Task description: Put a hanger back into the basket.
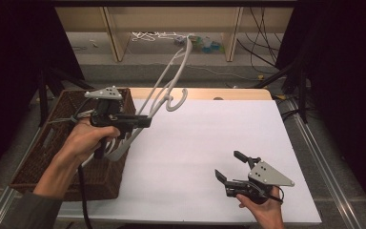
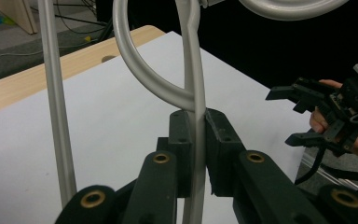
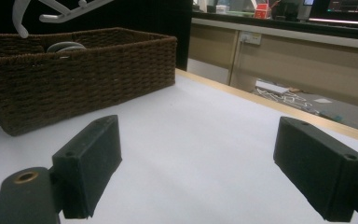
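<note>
Above the white counter (image 1: 205, 157), in the high view, the left gripper (image 1: 143, 122) holds a pale grey plastic clothes hanger (image 1: 171, 78) lifted clear of the dark wicker basket (image 1: 38, 162) at the counter's left edge. The hanger slants up and away, its hook end hanging in the air beside the basket's far corner. The lifting-out looks done; setting the hanger down, or handing it across, appears to be what is left. The right gripper (image 1: 229, 166) rests low near the counter's front right, jaws spread wide with nothing between them.

In the left gripper view, the black jaws are clamped tight on one slim, rounded bar of the hanger (image 2: 196, 107), just below where a smooth curved loop joins it. A second straight bar stands to the left. The plastic is glossy and tube-like; the counter (image 2: 121, 121) beneath is matt white with a light wooden edge. The right gripper (image 2: 303, 112) shows farther off, spread open in a hand.

In the right gripper view, the two blocky, matt black pads stand well apart over the bare counter (image 3: 205, 130). The basket (image 3: 74, 79) lies beyond, rectangular, tightly woven in brown, with something grey and rounded inside that may be more hangers. The lifted hanger (image 3: 60, 11) shows above it.
</note>
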A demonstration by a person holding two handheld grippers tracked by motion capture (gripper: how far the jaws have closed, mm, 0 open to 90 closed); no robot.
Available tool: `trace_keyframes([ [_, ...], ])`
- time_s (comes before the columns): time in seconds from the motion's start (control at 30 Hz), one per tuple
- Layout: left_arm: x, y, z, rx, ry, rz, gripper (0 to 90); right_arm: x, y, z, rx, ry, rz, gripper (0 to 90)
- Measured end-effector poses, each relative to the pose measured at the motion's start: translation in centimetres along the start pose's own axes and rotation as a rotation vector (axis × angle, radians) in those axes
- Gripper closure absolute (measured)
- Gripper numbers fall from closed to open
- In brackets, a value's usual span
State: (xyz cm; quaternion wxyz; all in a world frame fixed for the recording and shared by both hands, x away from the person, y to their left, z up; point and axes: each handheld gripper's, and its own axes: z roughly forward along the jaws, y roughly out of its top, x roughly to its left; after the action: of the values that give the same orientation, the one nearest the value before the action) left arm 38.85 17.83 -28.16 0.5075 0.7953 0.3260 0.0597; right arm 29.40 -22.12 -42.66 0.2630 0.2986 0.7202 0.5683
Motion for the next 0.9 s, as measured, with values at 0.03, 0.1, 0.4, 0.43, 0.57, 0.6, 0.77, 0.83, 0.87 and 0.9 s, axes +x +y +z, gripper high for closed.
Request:
trace_keyframes([
  [0.03,0.2,-0.2,-0.3,0.000,0.003,-0.008,81.7,0.0,0.0,0.1,-0.007,-0.003,-0.002,15.8],
  [0.1,0.5,-0.4,-0.8,0.003,0.011,-0.009,81.7,0.1,-0.1,0.2,-0.012,-0.008,0.002,15.8],
  [0.4,2.5,-2.1,-3.6,0.002,0.062,-0.032,81.7,-0.1,-0.1,0.2,-0.016,-0.005,-0.017,15.8],
  [0.43,2.9,-2.4,-3.9,0.001,0.074,-0.025,81.7,-0.1,-0.1,0.2,-0.012,-0.007,-0.019,15.8],
  [0.57,4.1,-3.6,-5.0,-0.003,0.114,-0.042,81.7,-0.1,-0.1,0.3,-0.013,-0.004,-0.023,15.8],
  [0.6,4.5,-4.0,-5.2,-0.003,0.120,-0.044,81.7,0.0,-0.1,0.3,-0.003,-0.006,-0.004,15.8],
  [0.77,5.9,-5.6,-6.3,-0.002,0.144,-0.063,81.7,0.0,-0.2,0.3,0.002,-0.003,0.002,15.8],
  [0.83,6.4,-6.2,-6.8,0.006,0.148,-0.067,81.7,0.0,-0.2,0.4,-0.002,0.003,0.010,15.8],
  [0.87,6.6,-6.5,-7.1,0.007,0.144,-0.068,81.7,0.0,-0.2,0.4,-0.003,0.003,0.009,15.8],
  [0.9,6.7,-6.7,-7.3,0.006,0.148,-0.066,81.7,0.0,-0.2,0.4,-0.003,0.004,0.007,15.8],
])
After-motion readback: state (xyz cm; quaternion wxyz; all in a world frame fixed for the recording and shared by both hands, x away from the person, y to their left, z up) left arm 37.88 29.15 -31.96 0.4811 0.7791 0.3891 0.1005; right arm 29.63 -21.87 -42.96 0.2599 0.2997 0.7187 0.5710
